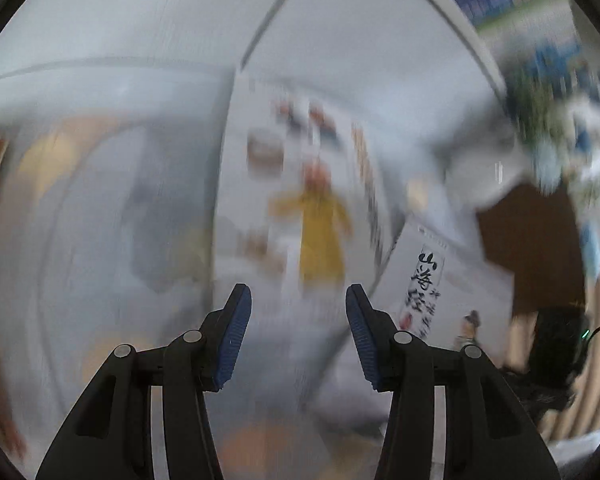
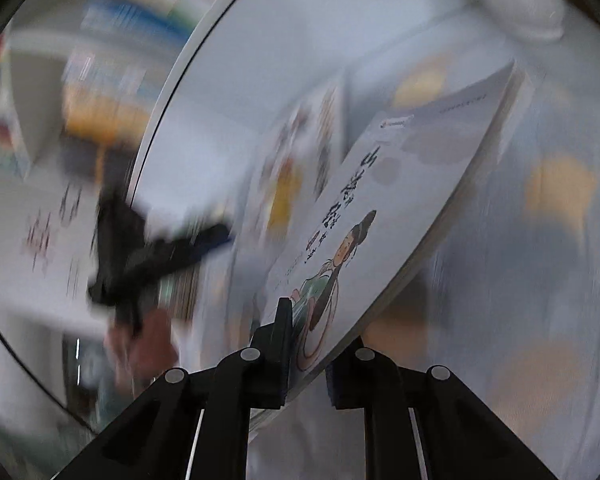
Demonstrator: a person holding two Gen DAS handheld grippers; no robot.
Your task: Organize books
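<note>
Blurred white worktop (image 1: 100, 20) lies ahead; a thin white illustrated book (image 2: 400, 208) is clamped by the right tongs (image 2: 310, 364), while the left tongs (image 1: 299, 332) are spread wide, holding nothing.

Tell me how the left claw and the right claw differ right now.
The black left claw is open, its blue-padded fingers spread with nothing between them; the black right claw is shut on the white illustrated book. The left one hovers above a blurred book cover; the right one holds its book tilted. Both share the same black two-finger build.
</note>
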